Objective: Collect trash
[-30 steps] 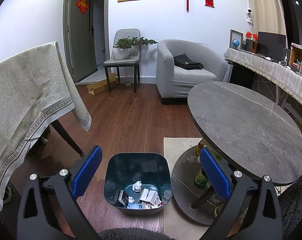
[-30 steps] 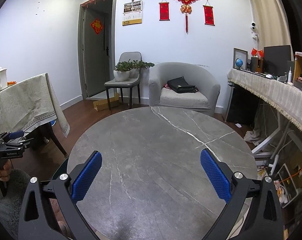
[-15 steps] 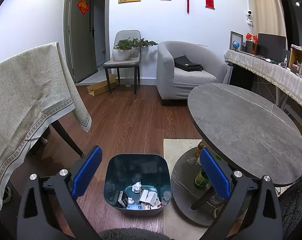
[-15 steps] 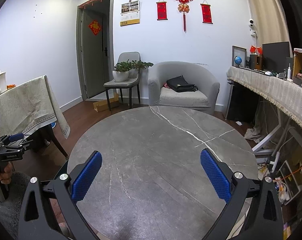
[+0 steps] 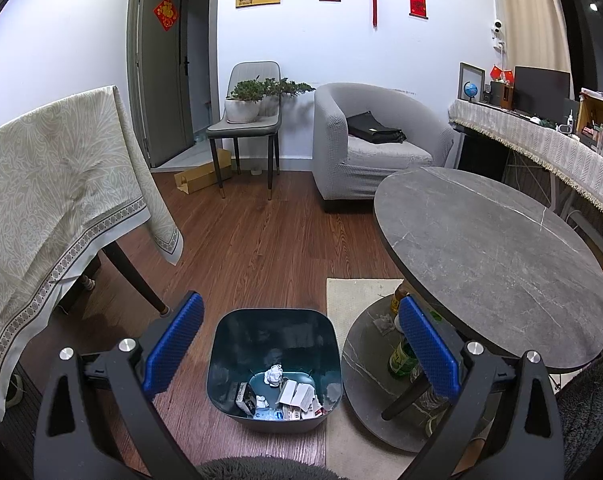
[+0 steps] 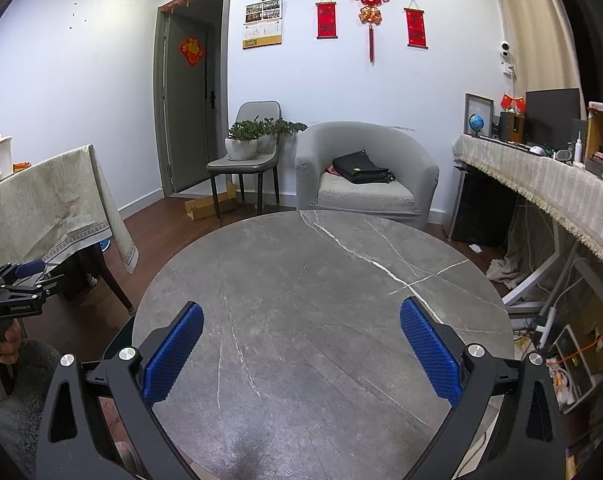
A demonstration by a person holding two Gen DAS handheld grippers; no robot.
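Note:
A dark teal trash bin (image 5: 275, 334) stands on the wood floor beside the round grey table (image 5: 493, 252). Crumpled paper and small boxes (image 5: 285, 394) lie at its bottom. My left gripper (image 5: 299, 340) is open and empty, held above the bin. My right gripper (image 6: 301, 344) is open and empty above the bare grey tabletop (image 6: 321, 280). The left gripper also shows at the left edge of the right wrist view (image 6: 19, 294).
Bottles (image 5: 401, 354) stand on the table's round base (image 5: 365, 364), on a beige rug (image 5: 351, 300). A cloth-covered table (image 5: 49, 184) is left. A chair with plants (image 5: 247, 120), a grey armchair (image 5: 365, 148) and a cluttered desk (image 5: 541, 144) stand behind.
Both views have tilted up slightly, so the bin and the tabletop sit a little lower in frame. Both grippers stay open and empty.

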